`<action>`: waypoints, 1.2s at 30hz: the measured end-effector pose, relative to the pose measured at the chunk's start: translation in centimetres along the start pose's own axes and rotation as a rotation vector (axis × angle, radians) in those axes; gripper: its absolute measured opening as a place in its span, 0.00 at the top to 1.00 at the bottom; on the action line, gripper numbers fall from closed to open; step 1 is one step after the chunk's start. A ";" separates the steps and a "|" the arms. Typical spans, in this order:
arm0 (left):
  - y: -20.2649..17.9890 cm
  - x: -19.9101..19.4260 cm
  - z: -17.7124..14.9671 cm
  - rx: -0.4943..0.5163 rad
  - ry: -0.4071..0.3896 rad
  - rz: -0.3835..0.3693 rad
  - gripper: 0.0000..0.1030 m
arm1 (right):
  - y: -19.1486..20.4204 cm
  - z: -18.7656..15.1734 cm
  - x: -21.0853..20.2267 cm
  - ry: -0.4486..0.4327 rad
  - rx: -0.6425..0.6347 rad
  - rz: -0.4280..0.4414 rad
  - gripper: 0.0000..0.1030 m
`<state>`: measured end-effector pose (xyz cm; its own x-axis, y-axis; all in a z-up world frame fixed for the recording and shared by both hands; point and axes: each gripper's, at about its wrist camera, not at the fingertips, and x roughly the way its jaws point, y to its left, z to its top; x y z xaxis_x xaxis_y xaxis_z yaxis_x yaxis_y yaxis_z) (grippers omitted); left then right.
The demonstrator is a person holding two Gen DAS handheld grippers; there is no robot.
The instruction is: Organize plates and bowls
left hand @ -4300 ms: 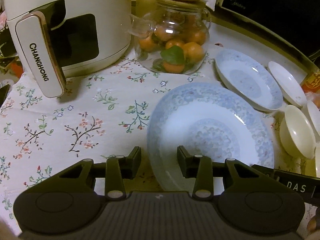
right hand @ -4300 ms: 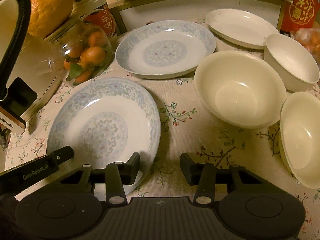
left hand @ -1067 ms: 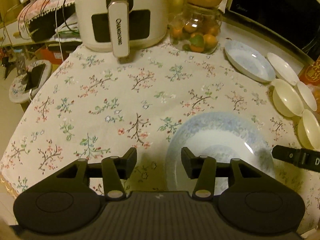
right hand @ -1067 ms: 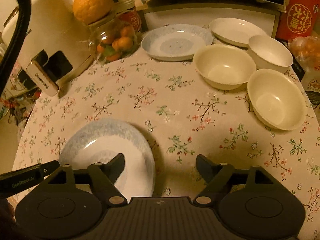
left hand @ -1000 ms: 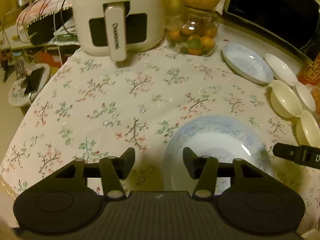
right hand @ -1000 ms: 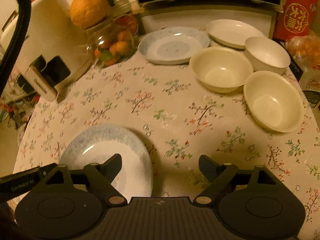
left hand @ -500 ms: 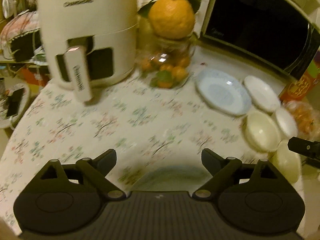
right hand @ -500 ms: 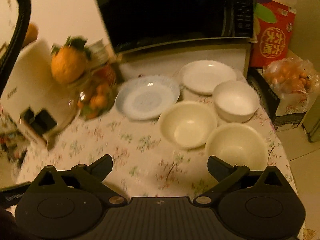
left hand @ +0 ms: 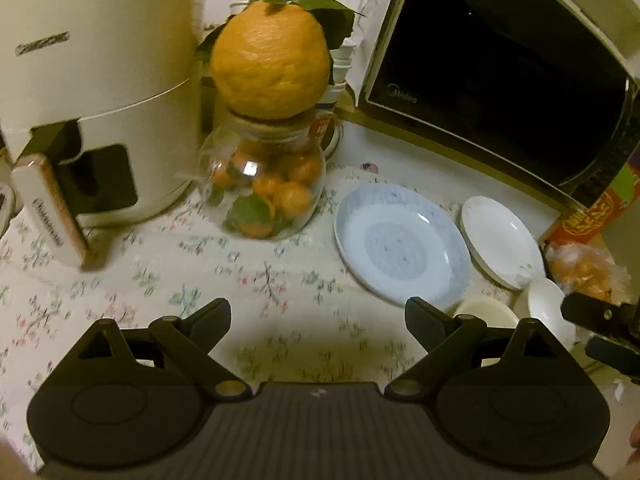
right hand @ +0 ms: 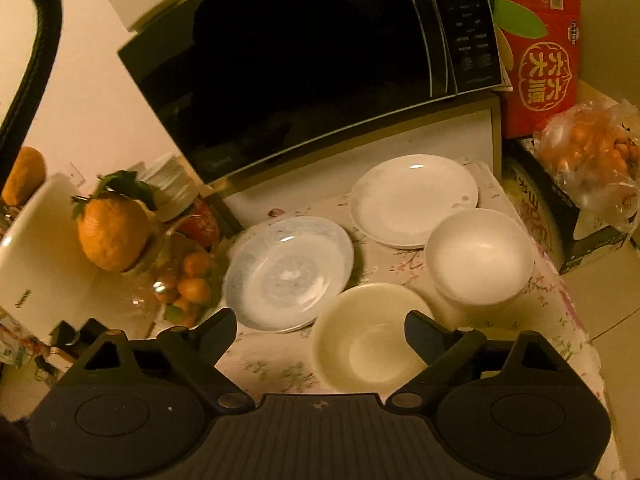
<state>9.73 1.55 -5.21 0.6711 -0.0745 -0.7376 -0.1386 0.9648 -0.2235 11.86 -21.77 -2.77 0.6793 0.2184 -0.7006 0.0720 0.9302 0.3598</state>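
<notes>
Now both tools were spread wide and empty: the left tool (left hand: 318,314), the right tool (right hand: 320,326). They had risen from the patterned plate near them a second before; another blue plate (right hand: 288,272), white plate (right hand: 414,200) and bowls (right hand: 368,350) sat far on the counter (left hand: 160,256).

We hold our black left gripper (left hand: 318,312) and black right gripper (right hand: 320,322) raised, both jaws spread wide and gripping nothing
</notes>
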 end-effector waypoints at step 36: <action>-0.2 12.8 3.7 -0.115 0.089 -0.004 0.51 | -0.5 3.7 14.8 0.139 0.047 -0.075 0.52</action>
<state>21.05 1.30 -12.26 0.6052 -0.1054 -0.7891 -0.2216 0.9297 -0.2942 24.56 -20.09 -11.08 0.5630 0.1907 -0.8041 0.1552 0.9313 0.3295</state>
